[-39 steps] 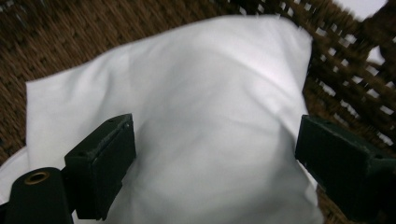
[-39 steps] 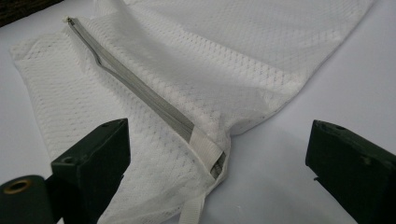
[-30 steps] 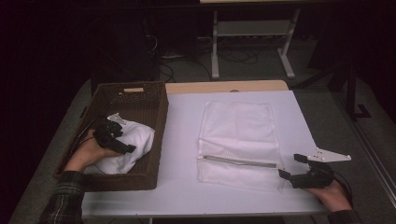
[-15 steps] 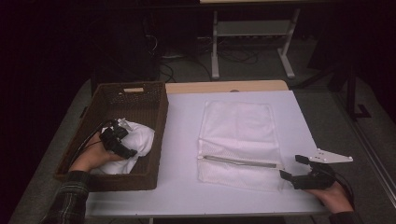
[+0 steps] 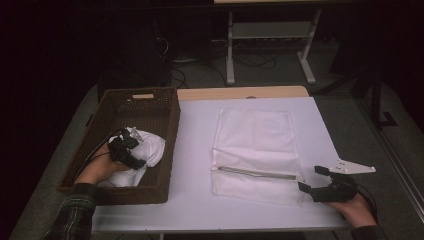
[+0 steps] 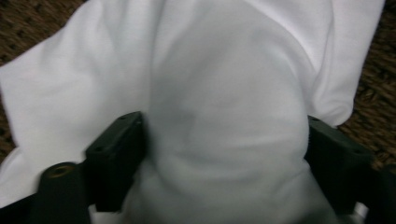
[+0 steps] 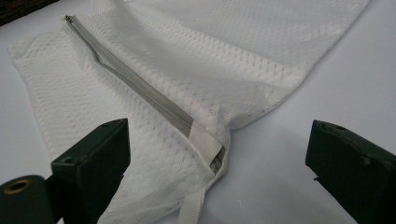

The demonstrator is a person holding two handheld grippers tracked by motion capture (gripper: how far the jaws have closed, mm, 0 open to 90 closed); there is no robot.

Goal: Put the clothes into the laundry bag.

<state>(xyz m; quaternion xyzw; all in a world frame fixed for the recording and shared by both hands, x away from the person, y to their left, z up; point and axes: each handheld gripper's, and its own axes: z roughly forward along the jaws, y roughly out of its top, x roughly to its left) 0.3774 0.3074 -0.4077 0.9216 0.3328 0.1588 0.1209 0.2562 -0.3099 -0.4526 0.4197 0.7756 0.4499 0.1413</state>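
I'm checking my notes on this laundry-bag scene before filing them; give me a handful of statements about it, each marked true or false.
1. The white cloth lies in the brown wicker basket. True.
2. The left gripper has a bulge of the white cloth between its jaws. True; the jaws have just been closing around it.
3. The mesh bag hangs over the basket's rim. False: it lies flat on the white table, apart from the basket.
4. The right gripper is clamped on the zipper. False: its jaws stand wide open, with the zipper's end between them and touching neither.
5. The zipper runs across the mesh bag near the person's side. True.
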